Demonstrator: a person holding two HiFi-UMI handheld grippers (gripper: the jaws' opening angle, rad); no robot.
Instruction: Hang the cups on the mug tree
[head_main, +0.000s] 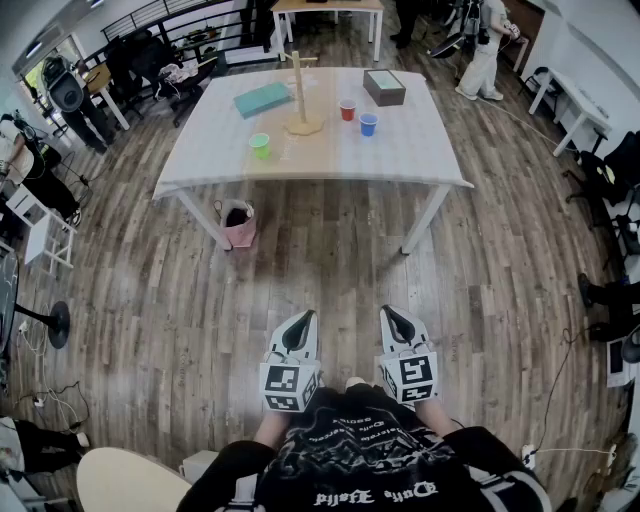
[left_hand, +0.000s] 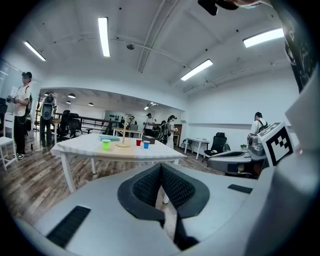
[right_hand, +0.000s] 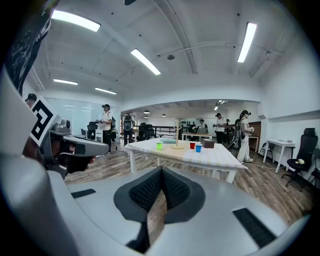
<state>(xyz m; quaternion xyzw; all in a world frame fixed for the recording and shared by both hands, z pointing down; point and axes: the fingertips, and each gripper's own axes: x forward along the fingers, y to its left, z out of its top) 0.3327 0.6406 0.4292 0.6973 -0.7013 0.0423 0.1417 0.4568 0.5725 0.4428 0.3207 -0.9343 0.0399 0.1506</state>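
A wooden mug tree (head_main: 300, 92) stands upright on the white table (head_main: 420, 160) far ahead of me. A green cup (head_main: 260, 145) sits to its near left, a red cup (head_main: 347, 110) and a blue cup (head_main: 368, 124) to its right. My left gripper (head_main: 305, 318) and right gripper (head_main: 388, 313) are held close to my body over the wood floor, well short of the table, both shut with nothing between the jaws. In the left gripper view the cups (left_hand: 106, 144) and tree (left_hand: 123, 137) show small in the distance; the right gripper view shows the same cups (right_hand: 198, 147) and tree (right_hand: 176, 140).
On the table lie a teal flat box (head_main: 263, 99) and a dark box (head_main: 384, 87). A pink bin (head_main: 238, 223) stands under the table's near left edge. People, chairs and other tables ring the room; wood floor stretches between me and the table.
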